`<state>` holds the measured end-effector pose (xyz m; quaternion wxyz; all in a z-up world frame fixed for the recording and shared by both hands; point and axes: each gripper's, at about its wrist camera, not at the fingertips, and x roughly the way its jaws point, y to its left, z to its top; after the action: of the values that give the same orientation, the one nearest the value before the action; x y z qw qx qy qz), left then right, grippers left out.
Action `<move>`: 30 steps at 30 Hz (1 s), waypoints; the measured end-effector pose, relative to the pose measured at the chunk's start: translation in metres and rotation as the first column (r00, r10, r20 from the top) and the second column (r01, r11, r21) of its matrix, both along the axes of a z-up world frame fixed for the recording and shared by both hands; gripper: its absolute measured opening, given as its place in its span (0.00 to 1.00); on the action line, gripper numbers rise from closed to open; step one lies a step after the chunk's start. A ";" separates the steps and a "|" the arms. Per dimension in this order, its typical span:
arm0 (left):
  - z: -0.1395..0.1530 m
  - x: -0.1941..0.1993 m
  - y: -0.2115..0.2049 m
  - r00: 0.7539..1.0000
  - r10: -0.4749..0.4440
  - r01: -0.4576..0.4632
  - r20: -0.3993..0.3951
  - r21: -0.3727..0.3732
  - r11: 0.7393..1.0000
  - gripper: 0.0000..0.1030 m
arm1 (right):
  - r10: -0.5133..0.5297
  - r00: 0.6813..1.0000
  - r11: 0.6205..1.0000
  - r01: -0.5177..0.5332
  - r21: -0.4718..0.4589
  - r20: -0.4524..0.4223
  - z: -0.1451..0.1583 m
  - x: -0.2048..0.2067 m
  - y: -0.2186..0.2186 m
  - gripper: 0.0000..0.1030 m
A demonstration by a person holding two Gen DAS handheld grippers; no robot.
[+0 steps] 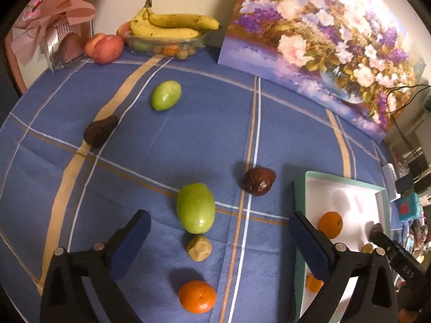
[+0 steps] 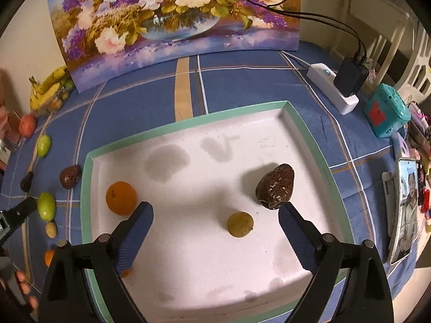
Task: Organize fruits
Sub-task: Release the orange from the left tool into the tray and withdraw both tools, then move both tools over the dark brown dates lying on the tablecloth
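Claws both spread, pinching nothing — left claw over a green fruit on the tabletop. Right claw hangs above the tray — dark avocado at two o'clock, orange at ten.

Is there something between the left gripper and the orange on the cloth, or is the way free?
Nothing visible blocks it. The left gripper is open above the cloth, and the orange lies bare below its fingers. The beige lumpy fruit and green fruit lie just beyond, apart from it.

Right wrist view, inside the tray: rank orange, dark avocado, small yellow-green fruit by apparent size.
1. dark avocado, though close to the orange
2. orange, nearly alike, so this order is unsure
3. small yellow-green fruit, clearly smallest

All lie in the tray.
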<state>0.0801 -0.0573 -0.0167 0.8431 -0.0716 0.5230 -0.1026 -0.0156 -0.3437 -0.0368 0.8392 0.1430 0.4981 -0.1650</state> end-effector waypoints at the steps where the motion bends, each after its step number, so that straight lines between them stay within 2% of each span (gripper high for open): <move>1: 0.002 0.000 0.001 1.000 -0.007 0.007 0.012 -0.016 1.000 1.00 | -0.003 1.000 1.000 0.003 0.002 0.010 0.001 0.000 0.000 0.92; 4: 0.005 0.001 0.000 0.999 -0.026 0.027 0.034 -0.040 0.999 1.00 | -0.003 0.999 1.000 0.003 0.002 0.033 0.004 0.000 0.003 0.92; 9: 0.004 0.009 0.015 1.000 -0.021 0.021 -0.001 -0.106 0.994 1.00 | 0.011 0.997 1.000 -0.013 0.022 0.070 0.008 0.005 0.012 0.92; 12: 0.013 0.011 0.029 0.999 0.015 -0.013 0.049 -0.056 0.998 1.00 | 0.024 0.994 0.999 -0.027 0.025 0.103 0.012 0.011 0.020 0.92; 21: 0.029 0.021 0.096 0.981 0.163 -0.159 0.110 -0.039 0.986 0.99 | 0.107 0.974 0.992 -0.116 0.039 0.200 0.034 0.036 0.067 0.91; 25: 0.031 0.026 0.121 0.974 0.199 -0.193 0.110 -0.063 0.979 0.99 | 0.157 0.958 0.985 -0.168 0.029 0.242 0.046 0.048 0.092 0.76; 27: 0.032 0.031 0.132 0.973 0.206 -0.199 0.103 -0.078 0.977 0.99 | 0.176 0.949 0.982 -0.189 0.027 0.262 0.051 0.053 0.104 0.75; 30: 0.033 0.040 0.143 0.975 0.199 -0.193 0.099 -0.070 0.979 0.99 | 0.207 0.941 0.975 -0.221 0.022 0.267 0.056 0.063 0.121 0.69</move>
<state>0.1204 0.0857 0.0158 0.8729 -0.1427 0.4650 -0.0381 0.0470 -0.2224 0.0192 0.9068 0.1303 0.3989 -0.0393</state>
